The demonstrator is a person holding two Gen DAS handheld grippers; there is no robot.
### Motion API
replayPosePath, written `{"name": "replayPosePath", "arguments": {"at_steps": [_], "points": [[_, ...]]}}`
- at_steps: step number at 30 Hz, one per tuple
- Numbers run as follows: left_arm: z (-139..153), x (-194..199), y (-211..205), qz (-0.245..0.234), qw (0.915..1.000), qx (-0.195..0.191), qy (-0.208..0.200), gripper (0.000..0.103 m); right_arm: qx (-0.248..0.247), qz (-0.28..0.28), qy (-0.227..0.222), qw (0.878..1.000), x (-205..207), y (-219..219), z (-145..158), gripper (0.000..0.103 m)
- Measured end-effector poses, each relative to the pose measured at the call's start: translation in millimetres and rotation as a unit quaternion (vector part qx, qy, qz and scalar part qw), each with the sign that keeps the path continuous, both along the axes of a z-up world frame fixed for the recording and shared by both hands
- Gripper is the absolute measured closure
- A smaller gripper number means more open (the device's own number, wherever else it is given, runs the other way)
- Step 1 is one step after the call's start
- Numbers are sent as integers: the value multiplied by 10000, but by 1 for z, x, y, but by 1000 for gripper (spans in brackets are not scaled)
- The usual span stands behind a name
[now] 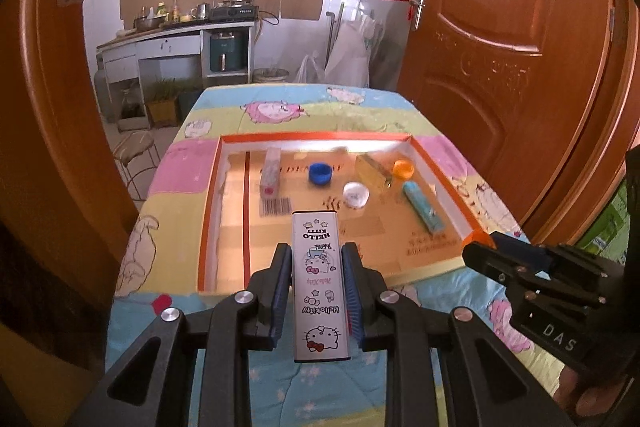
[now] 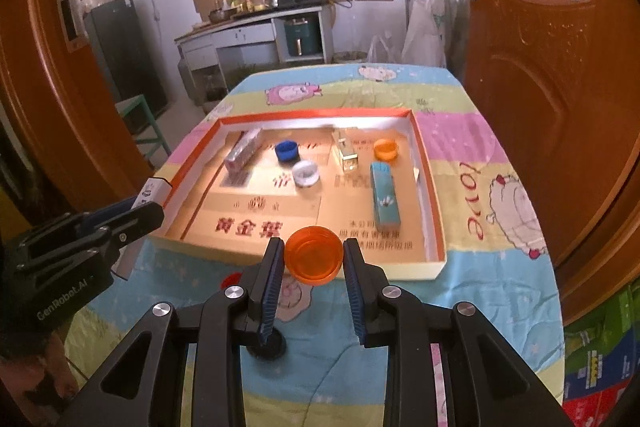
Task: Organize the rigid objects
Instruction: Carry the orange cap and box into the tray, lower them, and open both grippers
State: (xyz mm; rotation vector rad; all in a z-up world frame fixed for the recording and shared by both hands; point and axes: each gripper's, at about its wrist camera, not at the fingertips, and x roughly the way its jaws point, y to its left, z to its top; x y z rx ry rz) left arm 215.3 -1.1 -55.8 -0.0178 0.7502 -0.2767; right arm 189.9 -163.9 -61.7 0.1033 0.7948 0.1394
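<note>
My left gripper point(image 1: 316, 257) is shut on a long white Hello Kitty box point(image 1: 318, 283), held over the near edge of the orange-rimmed cardboard tray point(image 1: 212, 195). My right gripper point(image 2: 308, 251) is shut on an orange cap point(image 2: 314, 255), held just in front of the tray's near wall point(image 2: 432, 267). In the tray lie a silver-pink box point(image 2: 242, 151), a blue cap point(image 2: 287, 151), a white cap point(image 2: 305, 173), a gold box point(image 2: 347, 155), another orange cap point(image 2: 386, 149) and a light-blue box point(image 2: 384, 197). The right gripper also shows in the left wrist view point(image 1: 478, 245).
The tray sits on a table with a cartoon-print cloth point(image 2: 480, 155). A red cap point(image 1: 160, 303) lies on the cloth by the tray's near left corner. A wooden door point(image 2: 560, 67) stands close on the right, a chair point(image 1: 136, 155) at the left.
</note>
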Motion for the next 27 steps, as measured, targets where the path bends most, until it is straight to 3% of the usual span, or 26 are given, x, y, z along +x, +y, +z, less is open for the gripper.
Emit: {"name": "replayPosePath", "arguments": {"at_steps": [10,27], "points": [[5,31,-12,-41,10000,-12,-32,77,15,-7,-58,10000,30,-6,3,72],[-30,94,-24,-9,9991,33,413,77,65,26,278,9996,90,-14,-28,72]]}}
